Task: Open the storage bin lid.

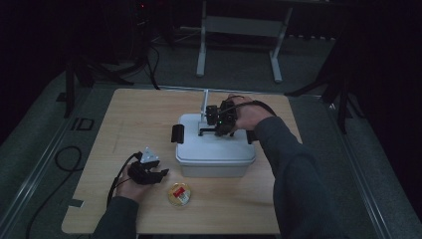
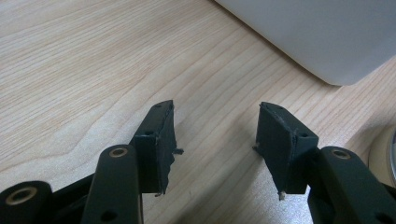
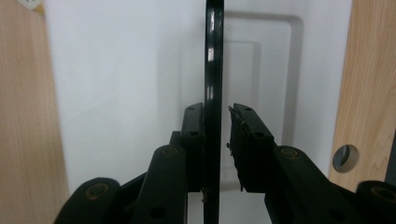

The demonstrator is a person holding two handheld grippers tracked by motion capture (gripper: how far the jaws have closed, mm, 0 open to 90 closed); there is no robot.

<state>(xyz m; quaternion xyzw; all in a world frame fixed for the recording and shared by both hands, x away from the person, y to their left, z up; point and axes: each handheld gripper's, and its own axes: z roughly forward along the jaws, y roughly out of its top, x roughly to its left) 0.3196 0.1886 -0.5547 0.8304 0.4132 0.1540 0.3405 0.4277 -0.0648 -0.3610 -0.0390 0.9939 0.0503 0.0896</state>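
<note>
Lid on white box (image 1: 215, 152) closed; right fingers (image 3: 217, 140) straddle its handle (image 3: 214, 56), left (image 2: 215, 140) wide

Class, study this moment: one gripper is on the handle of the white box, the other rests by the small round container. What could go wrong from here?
1. The right gripper straddles the thin black handle, with a gap at one finger; a lift might let it slip.
2. The side latch may be fastened, so pulling could drag the white box along.
3. The round container sits near the box and the open left gripper, so it might get knocked.

round container (image 2: 385, 156) cut by frame edge, its label (image 1: 182, 196) unreadable
</note>
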